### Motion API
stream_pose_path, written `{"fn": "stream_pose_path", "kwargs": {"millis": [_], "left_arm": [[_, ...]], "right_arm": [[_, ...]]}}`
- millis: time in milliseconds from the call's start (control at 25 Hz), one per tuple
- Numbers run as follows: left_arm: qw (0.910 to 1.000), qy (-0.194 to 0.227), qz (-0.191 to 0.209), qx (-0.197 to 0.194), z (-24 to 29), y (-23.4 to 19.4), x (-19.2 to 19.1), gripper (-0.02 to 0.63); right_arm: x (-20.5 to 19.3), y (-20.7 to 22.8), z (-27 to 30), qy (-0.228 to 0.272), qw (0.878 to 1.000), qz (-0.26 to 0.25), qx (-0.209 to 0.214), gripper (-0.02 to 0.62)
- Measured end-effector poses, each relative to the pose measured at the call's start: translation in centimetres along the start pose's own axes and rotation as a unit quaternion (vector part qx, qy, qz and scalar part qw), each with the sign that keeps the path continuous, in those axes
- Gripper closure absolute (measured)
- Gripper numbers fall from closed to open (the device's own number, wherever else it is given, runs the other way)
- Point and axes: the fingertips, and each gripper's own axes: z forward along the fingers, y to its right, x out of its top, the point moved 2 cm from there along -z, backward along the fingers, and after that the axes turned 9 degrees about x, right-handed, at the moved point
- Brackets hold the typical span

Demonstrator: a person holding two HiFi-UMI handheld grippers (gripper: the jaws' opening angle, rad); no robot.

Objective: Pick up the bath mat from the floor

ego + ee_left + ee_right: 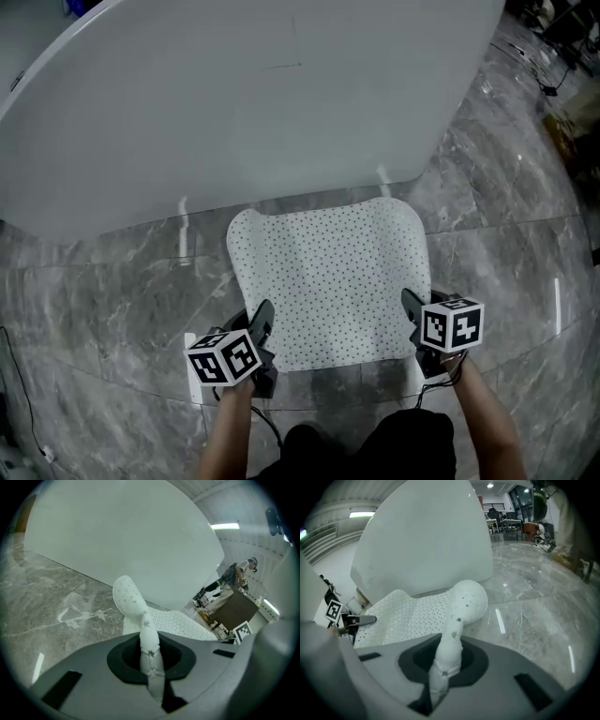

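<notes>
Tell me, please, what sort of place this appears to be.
Likely a bathroom mock-up in a larger hall: white bathtub, dotted bath mat, grey marble-look floor, office chairs beyond.

Grey marbled floor carrying a bathtub and a bath mat.
The white bathtub stands on the tiles beyond both grippers. The white dotted bath mat stretches ahead between the left gripper and the right gripper, its far edge at the bathtub's foot and each near corner pinched in closed jaws.
</notes>
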Motion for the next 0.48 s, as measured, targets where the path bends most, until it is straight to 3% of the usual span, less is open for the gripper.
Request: {"fn": "stream_pose_path", "kwargs": {"millis": [200,480], "left_arm": [[0.9999,0.004,-0.002,-0.010,-0.3,0.1,0.8,0.581],[0.9994,0.029,0.003,0.019,-3.0,-1.0,2.3,0.584]], "right_arm": [[0.8,-1.0,-1.1,0.022,1.000,0.002,-0.002,0.565],[2.2,-4.1,-2.1,0.041,0.999,0.007,0.025,0.566]]}}
